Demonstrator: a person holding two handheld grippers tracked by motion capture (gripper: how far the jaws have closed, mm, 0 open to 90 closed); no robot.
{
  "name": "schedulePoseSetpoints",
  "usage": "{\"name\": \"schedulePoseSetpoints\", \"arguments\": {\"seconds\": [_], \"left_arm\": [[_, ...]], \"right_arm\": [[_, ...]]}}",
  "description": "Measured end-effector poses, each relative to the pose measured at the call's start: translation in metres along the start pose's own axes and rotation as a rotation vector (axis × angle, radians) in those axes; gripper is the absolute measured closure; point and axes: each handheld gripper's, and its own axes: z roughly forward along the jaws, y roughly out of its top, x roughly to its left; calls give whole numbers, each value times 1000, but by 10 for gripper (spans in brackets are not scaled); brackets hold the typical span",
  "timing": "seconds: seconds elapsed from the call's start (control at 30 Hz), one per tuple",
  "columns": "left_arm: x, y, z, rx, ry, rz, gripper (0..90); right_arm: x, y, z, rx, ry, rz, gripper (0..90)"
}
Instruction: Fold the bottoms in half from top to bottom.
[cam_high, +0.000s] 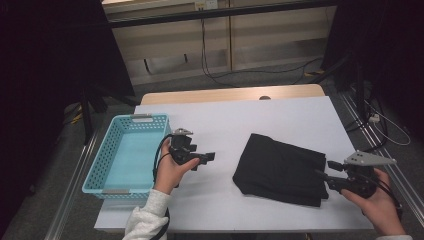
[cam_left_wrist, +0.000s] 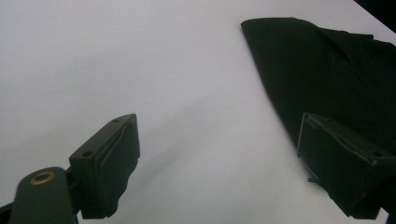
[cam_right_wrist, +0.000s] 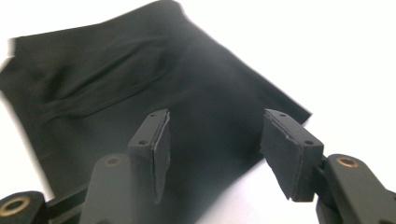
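With the folded black cloth (cam_high: 282, 170) lying at the table's (cam_high: 225, 120) lower right, both the right gripper (cam_high: 331, 169) and left gripper (cam_high: 209, 157) stand released, so next likely comes lifting it toward the basket (cam_high: 102, 160) at left.

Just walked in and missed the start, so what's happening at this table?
A person works a folded black cloth on the white table with handheld tongs. The right tongs sit at the cloth's right edge, jaws apart and gripping nothing. The left tongs hover open over bare table, between the cloth and a light blue basket that sits at the left with nothing in it.
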Motion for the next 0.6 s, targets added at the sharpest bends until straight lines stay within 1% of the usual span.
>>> {"name": "schedulePoseSetpoints", "arguments": {"seconds": [0.03,0.1,0.17,0.2,0.27,0.33,0.4,0.5,0.53,0.57,0.6], "left_arm": [[0,0,0,4,-4,4,132],[-1,0,1,9,-7,6,132],[-1,-1,3,9,-1,3,132],[-1,-1,3,14,-3,5,132],[0,-2,4,15,3,4,132],[-1,-2,4,16,2,5,132],[-2,-3,5,18,-2,6,132],[-2,-3,5,25,-2,10,132],[-2,-3,5,26,-1,9,132],[-2,-3,5,28,-1,9,132],[-3,-3,6,29,-1,9,132]], "right_arm": [[-3,2,5,6,-15,9,423],[-8,6,16,16,-20,14,438],[-10,9,26,42,-43,-6,442],[-12,11,31,49,-38,-3,448],[-14,14,38,64,-67,-15,452],[-17,15,45,79,-64,-21,477],[-21,15,50,93,-71,-10,484],[-23,15,54,105,-72,8,576],[-23,15,55,114,-70,-2,624],[-23,15,56,112,-56,-6,648],[-23,14,58,115,-45,0,683]]}}
